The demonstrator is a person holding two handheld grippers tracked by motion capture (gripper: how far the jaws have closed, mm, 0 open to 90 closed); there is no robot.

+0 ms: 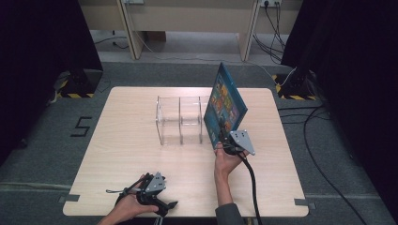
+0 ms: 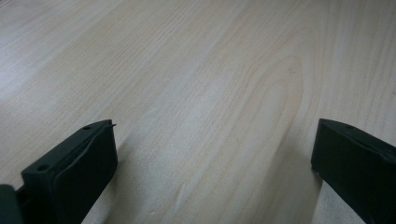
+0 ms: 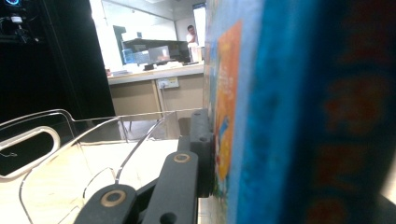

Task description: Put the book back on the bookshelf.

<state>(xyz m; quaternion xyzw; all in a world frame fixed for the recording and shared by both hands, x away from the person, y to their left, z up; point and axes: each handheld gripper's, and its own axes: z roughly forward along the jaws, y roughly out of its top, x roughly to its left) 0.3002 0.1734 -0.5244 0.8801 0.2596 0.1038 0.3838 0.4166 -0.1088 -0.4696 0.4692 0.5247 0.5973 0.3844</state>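
Book held tilted beside the clear rack, about to be slotted in.

Nearest, the left claw (image 1: 157, 197) rests spread open and empty on the wooden surface (image 1: 117, 154). Further out, the right claw (image 1: 228, 142) is clamped on the lower corner of the blue book (image 1: 225, 105), holding it raised and leaning at the right end of the acrylic rack (image 1: 180, 119). The step in hand looks like insertion; next, I judge, the book must be stood upright, lined up with a compartment and lowered in.
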